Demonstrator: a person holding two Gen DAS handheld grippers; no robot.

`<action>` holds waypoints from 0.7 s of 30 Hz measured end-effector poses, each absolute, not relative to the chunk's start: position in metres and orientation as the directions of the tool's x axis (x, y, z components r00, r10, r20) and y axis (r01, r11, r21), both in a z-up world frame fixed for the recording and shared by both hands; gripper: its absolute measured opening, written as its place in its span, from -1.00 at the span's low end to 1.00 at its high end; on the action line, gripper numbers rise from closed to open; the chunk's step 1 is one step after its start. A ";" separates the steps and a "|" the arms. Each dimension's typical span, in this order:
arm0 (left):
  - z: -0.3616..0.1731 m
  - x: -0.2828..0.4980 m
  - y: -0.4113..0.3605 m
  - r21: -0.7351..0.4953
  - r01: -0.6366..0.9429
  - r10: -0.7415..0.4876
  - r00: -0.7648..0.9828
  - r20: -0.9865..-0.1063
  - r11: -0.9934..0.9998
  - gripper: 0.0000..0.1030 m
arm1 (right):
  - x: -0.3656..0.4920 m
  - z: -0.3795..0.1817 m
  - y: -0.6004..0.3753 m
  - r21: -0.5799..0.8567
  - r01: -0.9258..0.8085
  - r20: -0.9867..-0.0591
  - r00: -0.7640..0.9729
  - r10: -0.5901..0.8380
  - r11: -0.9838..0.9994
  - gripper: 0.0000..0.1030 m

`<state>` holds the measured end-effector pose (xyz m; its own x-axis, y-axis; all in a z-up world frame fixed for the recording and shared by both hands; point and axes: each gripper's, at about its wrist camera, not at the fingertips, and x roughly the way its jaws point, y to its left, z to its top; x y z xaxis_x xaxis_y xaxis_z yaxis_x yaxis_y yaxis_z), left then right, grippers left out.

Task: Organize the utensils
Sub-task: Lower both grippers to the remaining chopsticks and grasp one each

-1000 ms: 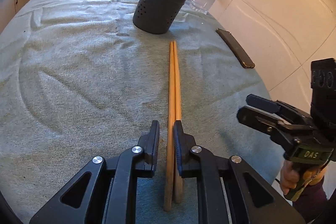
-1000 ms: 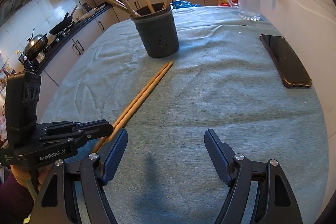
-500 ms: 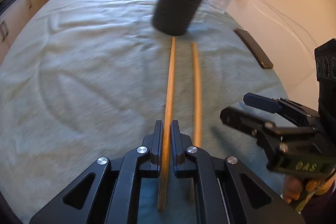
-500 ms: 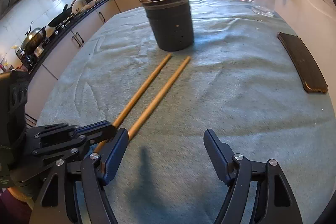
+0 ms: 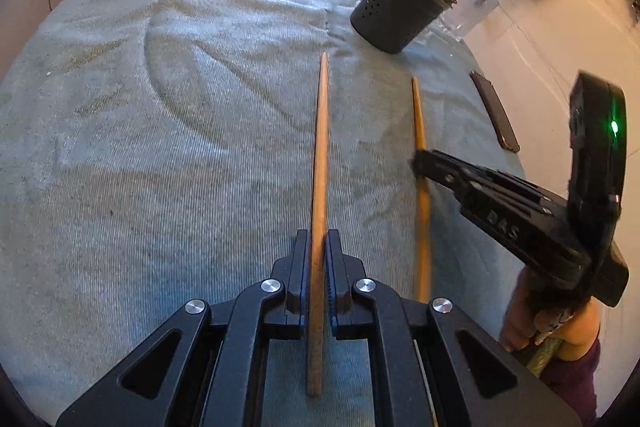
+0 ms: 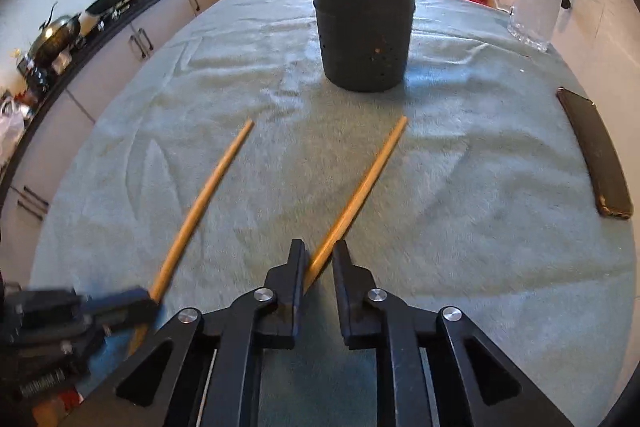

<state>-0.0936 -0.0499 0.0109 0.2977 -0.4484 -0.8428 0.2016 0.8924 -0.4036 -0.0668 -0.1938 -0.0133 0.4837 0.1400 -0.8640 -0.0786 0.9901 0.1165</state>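
Chopsticks (image 5: 320, 163) (image 6: 360, 187): left tool (image 5: 318, 267) clamps one, right tool (image 6: 318, 267) closing around other; phone (image 6: 596, 159)

A ribbed, matt grey-green cloth (image 6: 460, 155) covers the bench, creased and slightly fuzzy. The two chopsticks (image 5: 320, 163) (image 6: 362, 183) are bare wood, smooth and dull orange-brown. The utensil holder (image 6: 366, 39) looks like dark matt plastic pierced with small holes. Both grippers (image 5: 318, 267) (image 6: 319, 269) are matt black plastic with shiny round metal pins. The phone (image 6: 596, 155) is dark and glossy. The jug (image 6: 534, 3) is clear and glassy.
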 end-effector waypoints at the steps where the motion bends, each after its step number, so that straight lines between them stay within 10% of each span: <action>1: 0.012 -0.095 -0.049 -0.407 0.205 -0.453 0.290 -0.843 0.890 -0.87 | -0.074 -0.013 -0.198 0.095 -0.083 -0.873 0.472 0.123 0.992 -0.73; 4: 0.020 -0.096 -0.043 -0.408 0.211 -0.456 0.304 -0.836 0.888 -0.87 | -0.094 -0.015 -0.214 0.087 -0.087 -0.891 0.438 0.117 0.992 -0.71; 8: 0.032 -0.083 -0.047 -0.364 0.229 -0.425 0.344 -0.837 0.902 -0.79 | -0.111 -0.013 -0.231 0.081 -0.073 -0.896 0.431 0.104 0.994 -0.07; 21: 0.017 0.008 -0.085 -0.232 0.252 -0.308 0.328 -0.893 0.940 -0.66 | -0.041 -0.014 -0.233 0.032 -0.034 -0.900 0.435 0.043 0.999 -0.26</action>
<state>0.0084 -0.0853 0.0167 0.3279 -0.3082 -0.8930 0.2522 0.9395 -0.2316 -0.0406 -0.2328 -0.0143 0.4346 0.0432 -0.8996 -0.0336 0.9989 0.0318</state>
